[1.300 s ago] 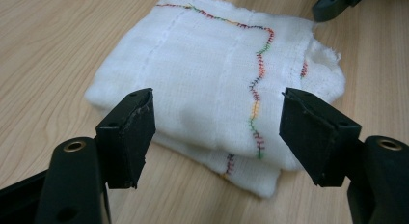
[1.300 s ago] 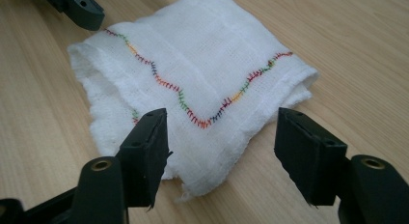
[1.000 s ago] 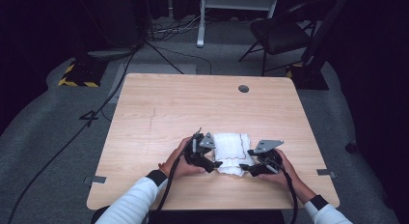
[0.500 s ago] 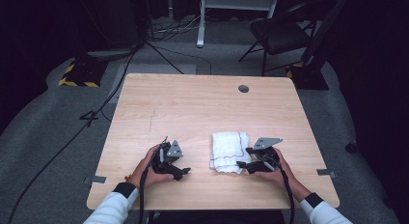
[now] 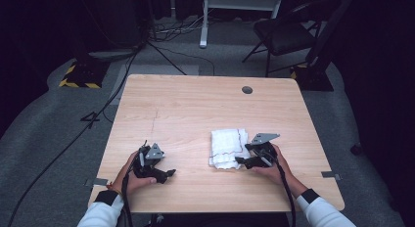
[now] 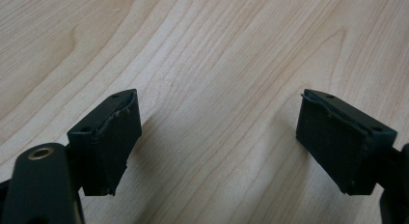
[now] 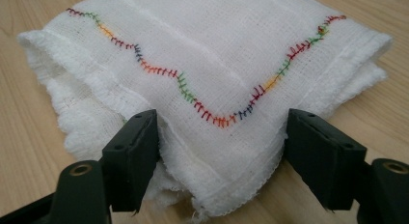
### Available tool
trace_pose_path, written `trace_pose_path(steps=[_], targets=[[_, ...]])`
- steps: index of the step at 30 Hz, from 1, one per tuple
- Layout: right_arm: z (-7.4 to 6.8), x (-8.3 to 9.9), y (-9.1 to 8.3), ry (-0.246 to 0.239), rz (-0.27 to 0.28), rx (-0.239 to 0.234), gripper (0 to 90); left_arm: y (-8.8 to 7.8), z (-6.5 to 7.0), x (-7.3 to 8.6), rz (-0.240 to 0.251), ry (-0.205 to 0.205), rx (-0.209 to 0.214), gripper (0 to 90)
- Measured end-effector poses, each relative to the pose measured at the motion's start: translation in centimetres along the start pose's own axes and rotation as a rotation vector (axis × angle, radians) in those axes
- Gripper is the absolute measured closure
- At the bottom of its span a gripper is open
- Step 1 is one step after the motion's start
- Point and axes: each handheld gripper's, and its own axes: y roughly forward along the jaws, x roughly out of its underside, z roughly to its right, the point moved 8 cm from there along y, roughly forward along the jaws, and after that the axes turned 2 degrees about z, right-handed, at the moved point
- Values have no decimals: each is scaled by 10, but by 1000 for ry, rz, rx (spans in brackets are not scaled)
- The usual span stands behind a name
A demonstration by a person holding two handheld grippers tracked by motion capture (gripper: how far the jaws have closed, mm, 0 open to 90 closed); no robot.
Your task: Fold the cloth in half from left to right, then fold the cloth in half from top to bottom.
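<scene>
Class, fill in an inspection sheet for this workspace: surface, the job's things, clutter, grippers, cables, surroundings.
Surface: light wooden table, with a round hole near its far edge.
Job's things: folded white cloth with wavy multicoloured stitching, lying flat.
Clutter: nothing seen.
Grippers: left gripper open over bare wood, apart from the cloth; right gripper open, jaws either side of the cloth's near corner.
Cables: one trails from each gripper; more lie on the floor.
Surroundings: grey carpet, black chair, dark room.
</scene>
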Motion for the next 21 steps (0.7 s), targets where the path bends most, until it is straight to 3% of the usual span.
trace_pose_path(steps=[21], targets=[[26, -41, 43, 23, -1, 20, 287, 4, 0, -3, 13, 1, -3, 147]])
